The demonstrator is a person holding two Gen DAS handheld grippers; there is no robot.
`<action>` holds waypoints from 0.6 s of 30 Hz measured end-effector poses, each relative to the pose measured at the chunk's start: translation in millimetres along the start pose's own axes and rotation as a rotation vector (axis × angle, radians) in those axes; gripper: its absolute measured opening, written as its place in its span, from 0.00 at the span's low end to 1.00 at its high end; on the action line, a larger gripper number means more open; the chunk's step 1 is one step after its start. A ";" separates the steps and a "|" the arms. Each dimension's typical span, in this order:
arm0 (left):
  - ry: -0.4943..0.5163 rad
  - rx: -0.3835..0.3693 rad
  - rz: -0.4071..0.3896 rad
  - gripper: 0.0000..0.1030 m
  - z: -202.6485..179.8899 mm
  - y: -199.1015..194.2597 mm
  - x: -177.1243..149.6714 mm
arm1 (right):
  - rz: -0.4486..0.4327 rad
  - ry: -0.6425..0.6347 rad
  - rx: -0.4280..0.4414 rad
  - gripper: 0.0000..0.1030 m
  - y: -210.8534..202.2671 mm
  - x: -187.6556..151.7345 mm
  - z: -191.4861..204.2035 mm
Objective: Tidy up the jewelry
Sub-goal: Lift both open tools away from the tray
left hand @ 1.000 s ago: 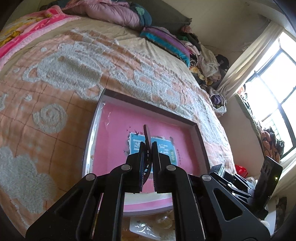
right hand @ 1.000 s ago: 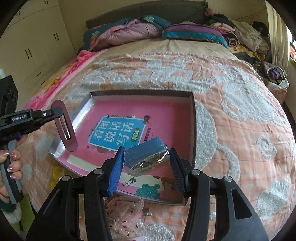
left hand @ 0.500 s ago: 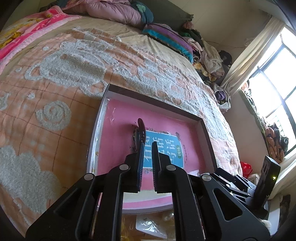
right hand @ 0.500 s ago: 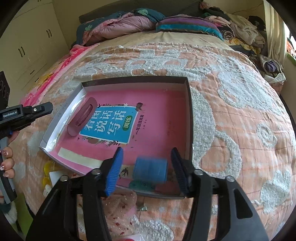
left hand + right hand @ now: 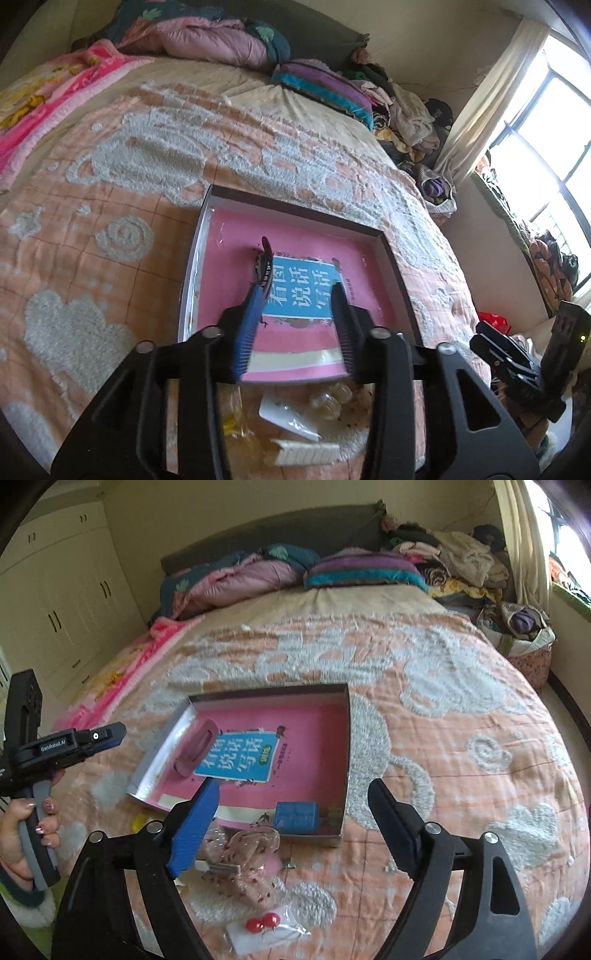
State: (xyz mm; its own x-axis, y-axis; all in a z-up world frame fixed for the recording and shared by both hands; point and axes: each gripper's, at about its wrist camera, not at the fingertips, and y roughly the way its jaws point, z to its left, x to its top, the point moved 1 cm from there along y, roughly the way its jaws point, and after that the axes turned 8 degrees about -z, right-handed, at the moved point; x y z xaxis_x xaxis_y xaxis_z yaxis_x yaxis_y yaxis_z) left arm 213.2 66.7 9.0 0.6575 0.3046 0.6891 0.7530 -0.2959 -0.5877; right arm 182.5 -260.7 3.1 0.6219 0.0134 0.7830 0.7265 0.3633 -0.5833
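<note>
Left gripper (image 5: 297, 299): jaws opening, moderately apart, nothing between the pads. Dark mauve hair clip (image 5: 265, 264) released, lying just ahead of the left finger tip inside the box (image 5: 386, 240), on the pink book (image 5: 295, 339) that lines its floor.

Right gripper (image 5: 295, 794): jaws opening, spread wide, nothing held. Small blue case (image 5: 296, 816) set down directly ahead, between the fingers and just beyond their tips, in the box's near corner on the right. In the right wrist view the same clip sits ahead and to the left, on the edge of the book's blue title panel.

Risks, as judged:
- Left finger tip appears very close to the clip; a careless pull-back could snag it and drag it along.
- Soft quilted bed (image 5: 461, 738) under the box; pressing on a wall could tilt the box and slide its contents.
- Glossy book cover offers little friction; case and clip could skate if nudged.
- Loose items beneath the right gripper, namely a sheer pink spotted scrunchie (image 5: 251, 849) and red bead earrings (image 5: 263, 922) on a white card in clear wrap; thin, slippery film hard to pinch off tufted fabric.

Materials: box shallow, rectangular, dark-rimmed, silvery inner walls. Case hard, translucent, ribbed. Clip flat, oval, slotted.
</note>
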 end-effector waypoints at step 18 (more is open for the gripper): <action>0.085 0.043 -0.136 0.91 -41.8 -87.0 -7.1 | -0.139 -0.013 0.047 0.90 -85.4 6.6 17.3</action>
State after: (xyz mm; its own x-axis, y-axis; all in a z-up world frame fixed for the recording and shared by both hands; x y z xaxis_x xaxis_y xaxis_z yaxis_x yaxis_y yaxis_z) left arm 142.0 52.4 73.0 0.5465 0.2613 0.7957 0.8364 -0.2175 -0.5031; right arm 119.6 -275.5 61.7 0.5119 -0.0281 0.8586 0.7908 0.4058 -0.4582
